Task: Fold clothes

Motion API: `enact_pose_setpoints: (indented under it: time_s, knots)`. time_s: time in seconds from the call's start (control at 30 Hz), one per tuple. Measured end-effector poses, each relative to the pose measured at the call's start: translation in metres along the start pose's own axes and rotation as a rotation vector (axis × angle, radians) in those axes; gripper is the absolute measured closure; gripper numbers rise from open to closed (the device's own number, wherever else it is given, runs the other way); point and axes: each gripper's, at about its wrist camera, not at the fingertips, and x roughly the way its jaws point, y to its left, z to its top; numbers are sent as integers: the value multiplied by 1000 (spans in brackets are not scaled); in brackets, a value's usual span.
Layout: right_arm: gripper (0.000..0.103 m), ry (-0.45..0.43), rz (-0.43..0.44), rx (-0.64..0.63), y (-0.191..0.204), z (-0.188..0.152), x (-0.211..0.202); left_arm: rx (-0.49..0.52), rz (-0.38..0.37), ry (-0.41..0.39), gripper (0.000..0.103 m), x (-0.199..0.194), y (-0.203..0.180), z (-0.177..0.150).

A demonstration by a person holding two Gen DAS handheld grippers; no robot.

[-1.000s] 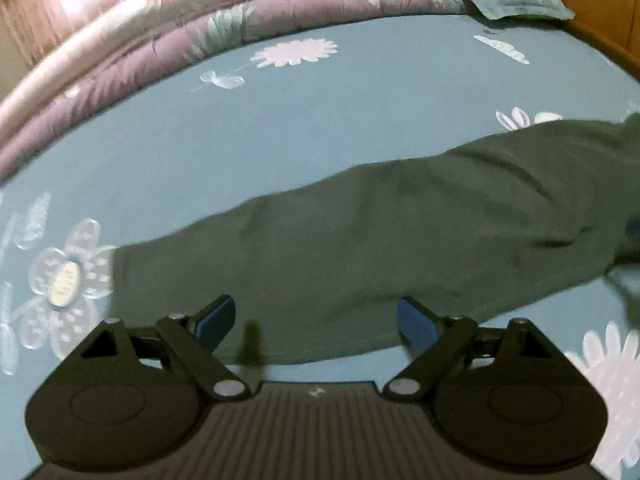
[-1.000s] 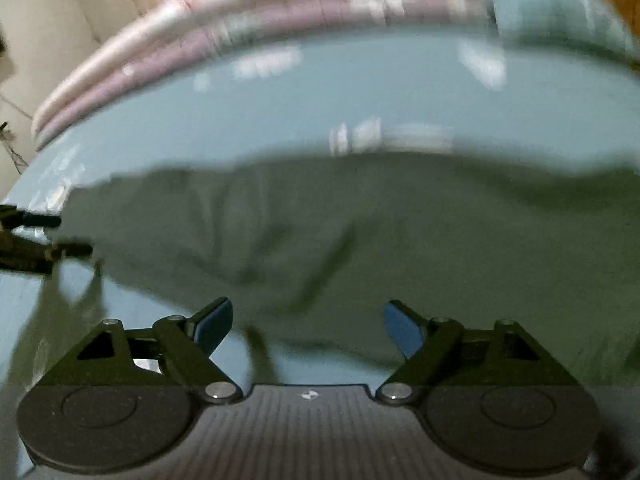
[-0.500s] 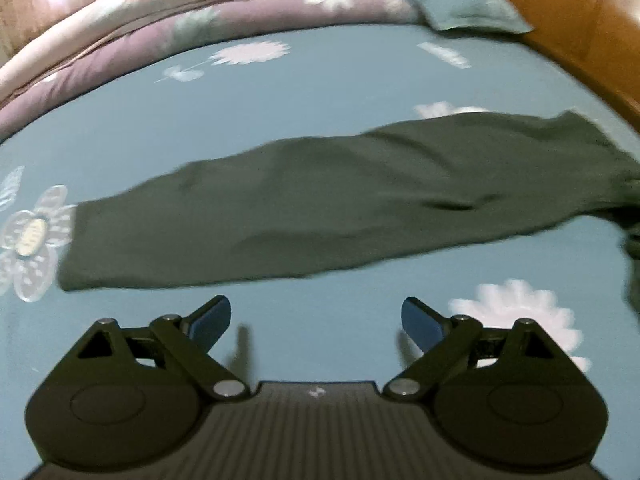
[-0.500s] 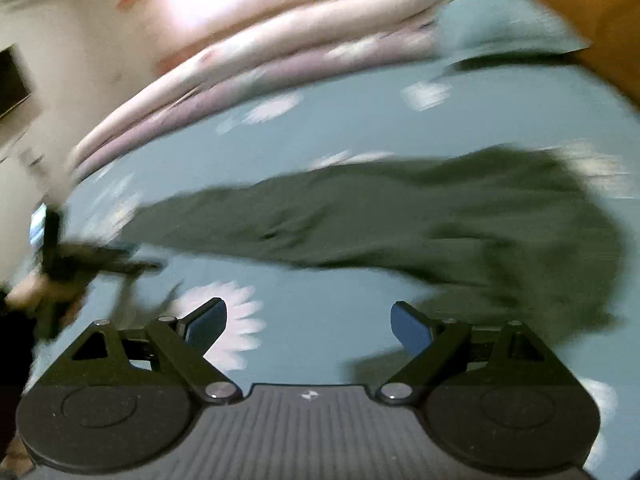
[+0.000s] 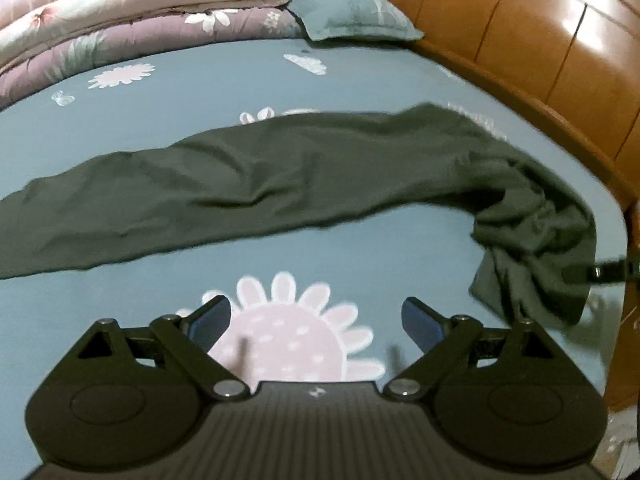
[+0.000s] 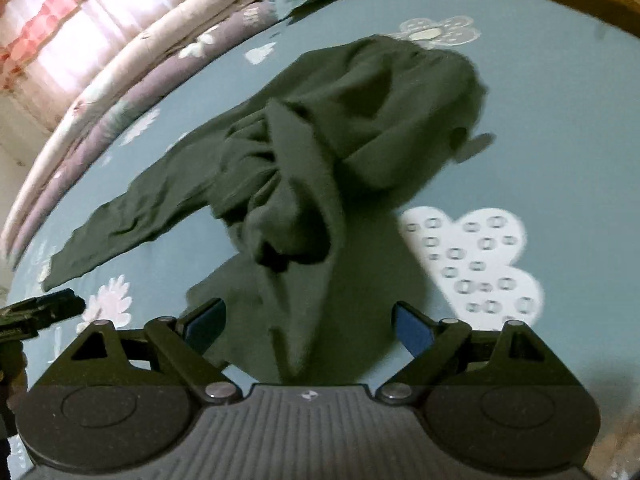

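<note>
- Left gripper, lower centre of its view: jaws spread wide, holding nothing.
- Right gripper: jaws equally wide, empty.
- Dark green garment stretches across mid-frame on the blue floral sheet, bunched at right.

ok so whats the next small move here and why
Probably bring the right tool forward onto the bunched end of the dark green garment and close on an edge, to pull it flat. That end is twisted into a heap on the bed sheet, while the other end lies stretched out. Both tools are open and empty; the left tool hovers over bare sheet.
</note>
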Motion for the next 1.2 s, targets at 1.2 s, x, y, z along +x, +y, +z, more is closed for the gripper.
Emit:
enact_pose_setpoints:
  time_s: [1.2]
  knots:
    - [10,114,387,-421,-43,72,-16,27,268,69,11,14,-172,2]
